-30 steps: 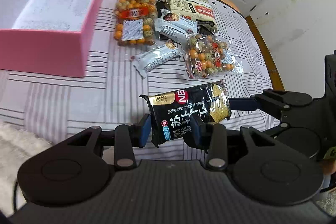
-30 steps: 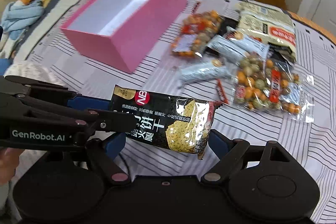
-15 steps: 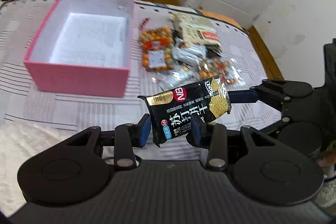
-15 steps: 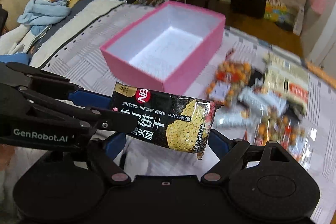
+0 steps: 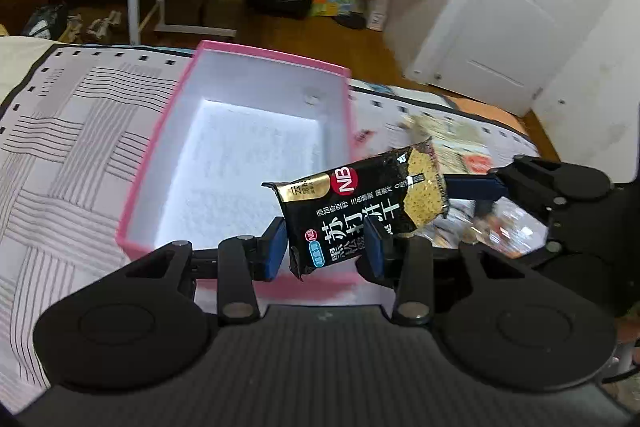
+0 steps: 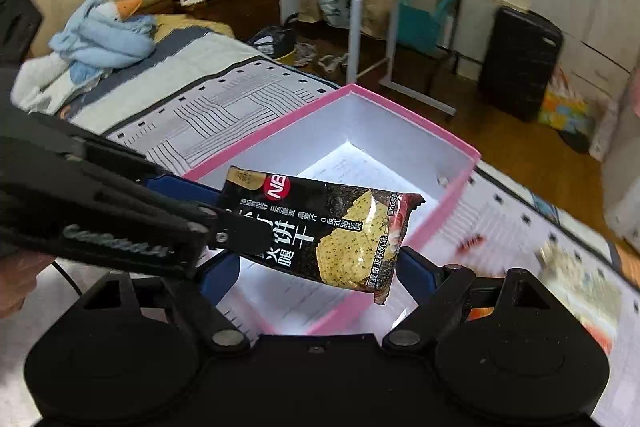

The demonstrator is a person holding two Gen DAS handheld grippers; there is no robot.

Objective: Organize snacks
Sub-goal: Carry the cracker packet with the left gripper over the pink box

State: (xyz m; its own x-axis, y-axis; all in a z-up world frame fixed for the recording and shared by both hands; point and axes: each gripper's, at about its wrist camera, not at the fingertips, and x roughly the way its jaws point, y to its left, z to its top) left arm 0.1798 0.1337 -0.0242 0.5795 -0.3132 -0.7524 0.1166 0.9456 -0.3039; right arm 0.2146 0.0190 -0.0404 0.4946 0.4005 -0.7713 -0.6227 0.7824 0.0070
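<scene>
A black cracker pack (image 5: 360, 207) was held by its lower end between the blue pads of the left gripper (image 5: 326, 247). The jaws were set narrow and pressed on the pack from both sides. The pack was tilted, with its far end up in the air and pointed to the right.

The pack was seen over the near right corner of the pink box (image 5: 160, 131). The box lay open on the striped sheet (image 5: 68, 147), and its white floor was bare (only faint print showed on it). Much room was left inside, from the near wall to the far wall.

The right gripper (image 6: 320, 269) was kept wide. The free end of the pack (image 6: 344, 239) hung between its pads, but the pads were not seen to press on it. The left gripper was seen to come in from the left in that view.

More snacks (image 5: 460, 147) were seen as a blur past the right edge of the box.
</scene>
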